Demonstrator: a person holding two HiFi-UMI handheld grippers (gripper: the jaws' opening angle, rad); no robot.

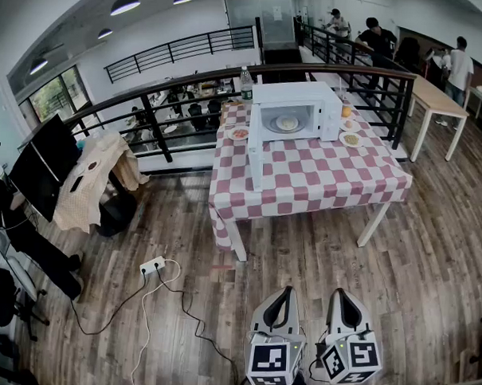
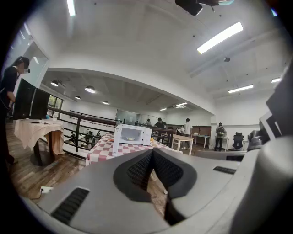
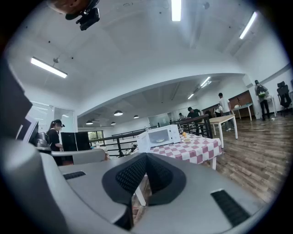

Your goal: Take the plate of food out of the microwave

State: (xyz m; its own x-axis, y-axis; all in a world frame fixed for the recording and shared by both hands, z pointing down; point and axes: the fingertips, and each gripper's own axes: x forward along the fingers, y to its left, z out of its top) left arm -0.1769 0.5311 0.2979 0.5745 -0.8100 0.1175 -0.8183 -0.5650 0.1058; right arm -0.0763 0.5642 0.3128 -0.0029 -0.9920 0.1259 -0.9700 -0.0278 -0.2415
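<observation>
Microwave (image 1: pixel 296 110) on the checked table (image 1: pixel 321 179), door (image 1: pixel 256 148) swung open, and there's the plate (image 1: pixel 288 123) sitting inside it. Both tongs are well short of the microwave, side by side: left gripper (image 1: pixel 282 293) clenched, empty; right gripper (image 1: pixel 340 296) clenched, empty too.

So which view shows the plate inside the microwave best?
The head view: it looks down into the open microwave, with the plate clearly visible. Both gripper views show it only as a small pale spot far inside.
</observation>
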